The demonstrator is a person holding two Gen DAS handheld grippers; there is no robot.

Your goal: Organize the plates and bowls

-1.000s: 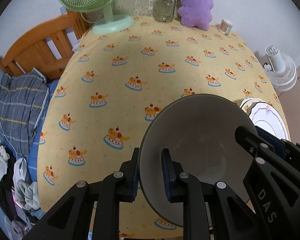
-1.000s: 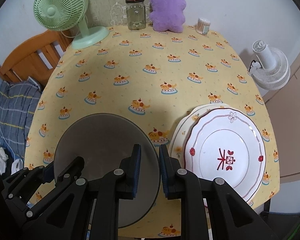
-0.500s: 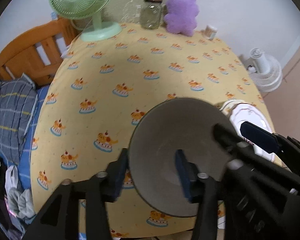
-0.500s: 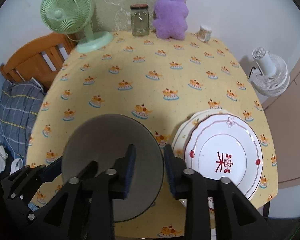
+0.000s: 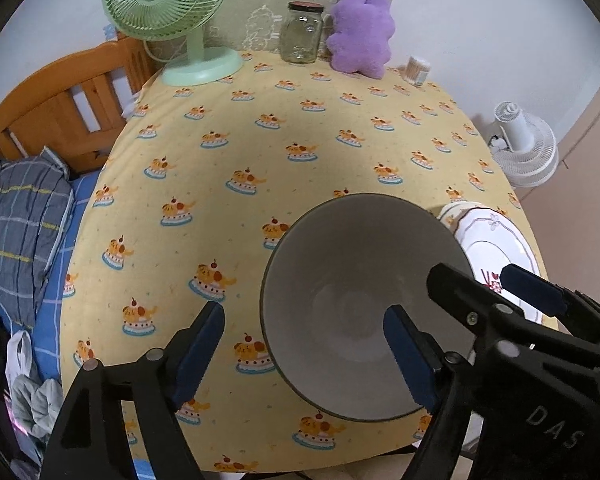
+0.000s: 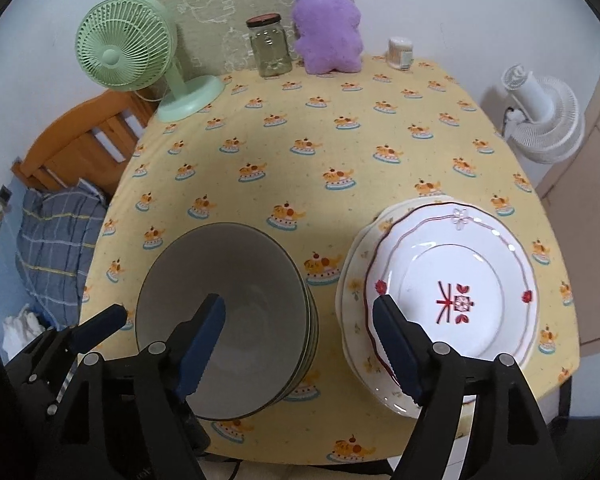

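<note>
Both grippers sit over the near edge of the table (image 5: pixel 300 136), pointing steeply down. Left gripper (image 5: pixel 304 344): jaws apart and opening. Its fingers straddle the left rim of the grey bowl (image 5: pixel 360 304), one pad outside, one inside, neither pressing on it. Right gripper (image 6: pixel 300 344): jaws apart and opening too. It straddles the bowl's right rim, left pad over the bowl's inside, right pad over the edge of the plates (image 6: pixel 452 300), no visible clamp on either.

The bowl rests on the yellow tablecloth near the front edge. In the right wrist view stacked rims show under its right side, so it tops a stack of bowls. The plates sit just beside it to the right: a white plate with red trim on a cream floral one.

Along the far edge: green fan (image 6: pixel 128 56), glass jar (image 6: pixel 270 50), purple plush toy (image 6: pixel 328 28), small white container (image 6: pixel 400 52).
</note>
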